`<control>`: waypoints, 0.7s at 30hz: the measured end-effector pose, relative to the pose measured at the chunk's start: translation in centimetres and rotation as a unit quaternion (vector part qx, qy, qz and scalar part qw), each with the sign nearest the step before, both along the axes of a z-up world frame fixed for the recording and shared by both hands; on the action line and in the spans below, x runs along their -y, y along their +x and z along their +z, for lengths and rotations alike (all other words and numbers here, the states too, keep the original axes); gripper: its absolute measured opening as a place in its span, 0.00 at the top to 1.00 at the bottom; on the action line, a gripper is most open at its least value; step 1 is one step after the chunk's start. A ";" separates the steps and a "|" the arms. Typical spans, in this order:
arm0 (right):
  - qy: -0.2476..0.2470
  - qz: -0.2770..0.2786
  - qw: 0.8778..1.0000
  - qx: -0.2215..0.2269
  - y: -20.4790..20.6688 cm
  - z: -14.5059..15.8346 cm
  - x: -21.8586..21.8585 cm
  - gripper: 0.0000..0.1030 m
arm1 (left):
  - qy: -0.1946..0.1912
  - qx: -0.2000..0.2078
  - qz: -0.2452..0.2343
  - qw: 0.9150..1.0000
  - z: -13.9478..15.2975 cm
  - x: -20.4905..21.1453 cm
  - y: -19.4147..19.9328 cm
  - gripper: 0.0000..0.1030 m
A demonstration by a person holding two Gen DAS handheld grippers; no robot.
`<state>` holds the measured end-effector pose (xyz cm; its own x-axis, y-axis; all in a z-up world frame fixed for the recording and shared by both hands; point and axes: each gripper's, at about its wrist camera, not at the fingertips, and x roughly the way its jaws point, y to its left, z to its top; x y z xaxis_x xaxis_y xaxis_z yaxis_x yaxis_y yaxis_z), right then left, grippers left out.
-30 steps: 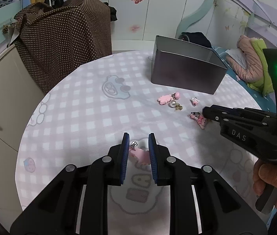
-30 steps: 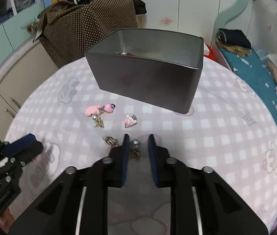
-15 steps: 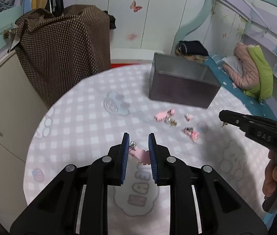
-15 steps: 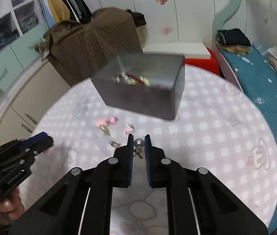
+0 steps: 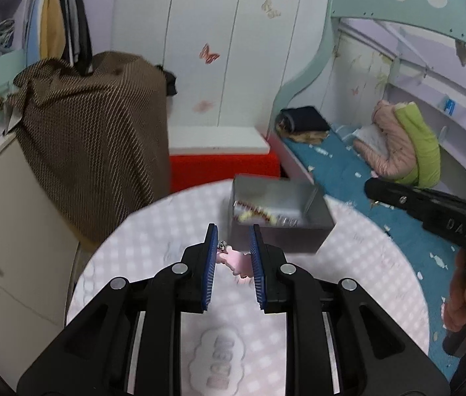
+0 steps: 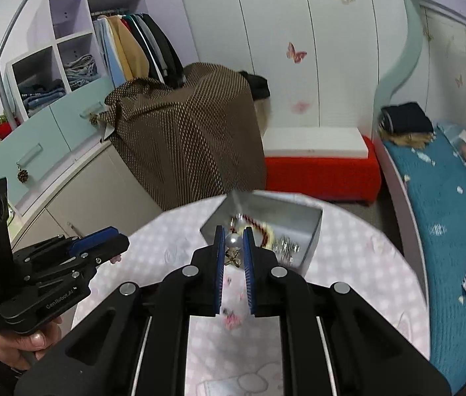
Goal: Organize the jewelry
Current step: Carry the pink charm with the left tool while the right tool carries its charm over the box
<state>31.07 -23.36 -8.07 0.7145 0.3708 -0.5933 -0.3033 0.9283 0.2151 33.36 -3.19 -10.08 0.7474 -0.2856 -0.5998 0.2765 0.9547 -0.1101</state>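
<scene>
The fingers (image 5: 211, 257) of the left gripper (image 5: 233, 257) pinch a pink charm (image 5: 234, 261) at the centre of the left wrist view, lifted above the bench (image 5: 140, 241). The right gripper (image 6: 233, 250) has its fingers (image 6: 219, 247) pressed onto a pearl earring (image 6: 233, 241) at the centre of its view, just in front of the grey tin (image 6: 314, 231). Both pieces seem held high so they can be carried over the tin's rim and dropped in. The open tin, just above centre in both views, already holds a red beaded strand (image 6: 261, 226) and some silvery pieces (image 6: 285, 246). A few small pink pieces (image 6: 231, 318) lie blurred on the bench at lower centre.
</scene>
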 end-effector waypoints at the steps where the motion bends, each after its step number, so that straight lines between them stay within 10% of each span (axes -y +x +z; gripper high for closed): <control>1: -0.001 0.000 1.000 0.003 0.4 0.3 -0.1 0.91 | -0.001 0.003 -0.003 1.000 0.4 0.2 0.5 0.81; 21: -0.025 -0.031 0.997 -0.063 9.4 -1.9 0.5 0.90 | -0.004 -0.026 -0.028 0.999 0.7 6.7 11.5 0.81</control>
<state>40.42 -23.88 -9.97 0.6537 0.2961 -0.6964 -0.2195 0.9549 0.2000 44.83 -9.88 -9.38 0.6982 -0.3309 -0.6349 0.3224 0.9371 -0.1338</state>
